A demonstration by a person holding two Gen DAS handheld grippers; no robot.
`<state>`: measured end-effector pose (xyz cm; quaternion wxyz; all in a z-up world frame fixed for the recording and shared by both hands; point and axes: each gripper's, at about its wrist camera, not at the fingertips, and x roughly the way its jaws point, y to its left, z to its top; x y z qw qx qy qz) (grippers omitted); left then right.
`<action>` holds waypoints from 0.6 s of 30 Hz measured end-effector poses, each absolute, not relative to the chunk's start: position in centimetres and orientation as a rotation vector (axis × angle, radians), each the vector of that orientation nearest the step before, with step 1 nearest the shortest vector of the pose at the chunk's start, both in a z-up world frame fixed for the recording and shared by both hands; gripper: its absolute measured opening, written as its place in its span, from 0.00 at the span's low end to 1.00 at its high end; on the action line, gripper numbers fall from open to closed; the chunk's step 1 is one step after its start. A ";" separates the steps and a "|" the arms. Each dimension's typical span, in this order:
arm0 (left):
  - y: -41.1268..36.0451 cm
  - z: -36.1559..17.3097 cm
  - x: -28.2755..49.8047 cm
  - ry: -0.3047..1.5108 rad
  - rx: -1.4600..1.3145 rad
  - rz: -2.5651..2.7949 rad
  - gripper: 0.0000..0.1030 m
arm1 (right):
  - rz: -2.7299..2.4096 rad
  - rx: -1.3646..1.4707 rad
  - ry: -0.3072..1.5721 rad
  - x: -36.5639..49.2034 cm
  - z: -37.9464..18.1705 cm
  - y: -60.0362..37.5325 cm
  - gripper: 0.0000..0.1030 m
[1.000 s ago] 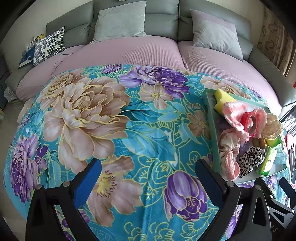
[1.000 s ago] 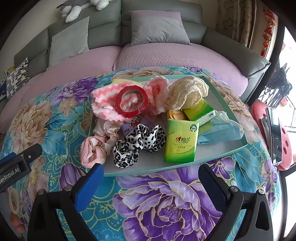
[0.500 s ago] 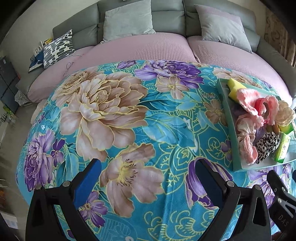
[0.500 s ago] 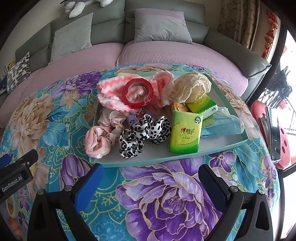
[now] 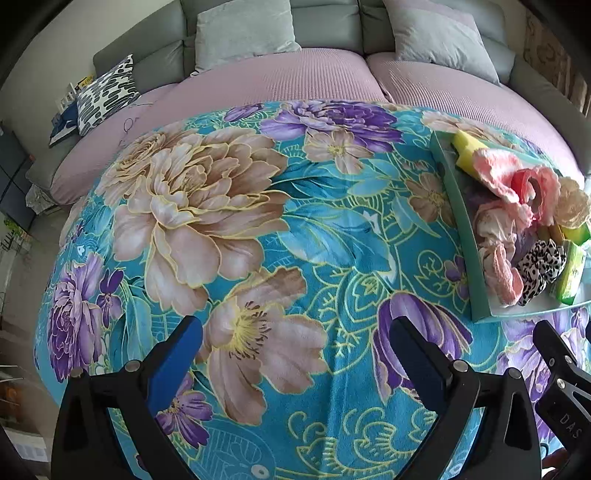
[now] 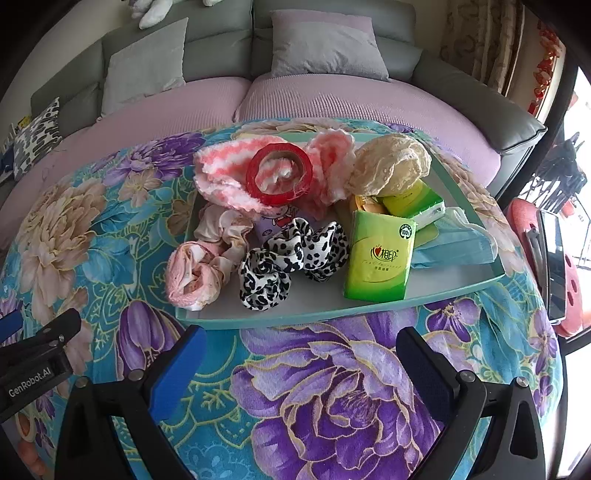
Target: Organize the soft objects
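Observation:
A teal tray [image 6: 332, 315] rests on the floral blanket [image 5: 258, 221] and holds soft things. Among them are a pink scrunchie [image 6: 192, 277], a leopard-print scrunchie [image 6: 291, 258], a pink-white fluffy cloth [image 6: 229, 173] with a red tape roll [image 6: 279, 173] on it, a cream lace piece [image 6: 388, 166], green tissue packs [image 6: 378, 258] and a blue mask pack [image 6: 458, 243]. My right gripper [image 6: 299, 365] hovers open just before the tray's near edge. My left gripper [image 5: 295, 354] hangs open over bare blanket, left of the tray [image 5: 465, 236]. Neither holds anything.
A grey sofa with a pink cover [image 5: 280, 81] and cushions [image 5: 240, 33] stands behind the table. A patterned pillow [image 5: 107, 92] lies at far left. Red stools [image 6: 569, 266] sit off the right side. The blanket's left half is bare.
Both grippers have drawn back and upward a little, so the tray and blanket look farther away. Both grippers remain open and nothing on the tray has moved.

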<state>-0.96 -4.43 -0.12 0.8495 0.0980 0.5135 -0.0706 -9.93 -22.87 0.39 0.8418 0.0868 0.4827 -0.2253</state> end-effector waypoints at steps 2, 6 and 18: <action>-4.6 -0.3 -0.9 1.090 0.217 -0.152 0.98 | -0.479 0.184 1.024 -9.9 0.3 -22.9 1.00; -5.0 -0.6 -1.0 1.101 0.235 -0.159 0.98 | -0.484 0.188 1.031 -9.9 0.1 -23.1 1.00; -5.2 -1.0 -0.6 1.115 0.257 -0.156 0.98 | -0.492 0.200 1.046 -9.9 -0.4 -23.9 1.00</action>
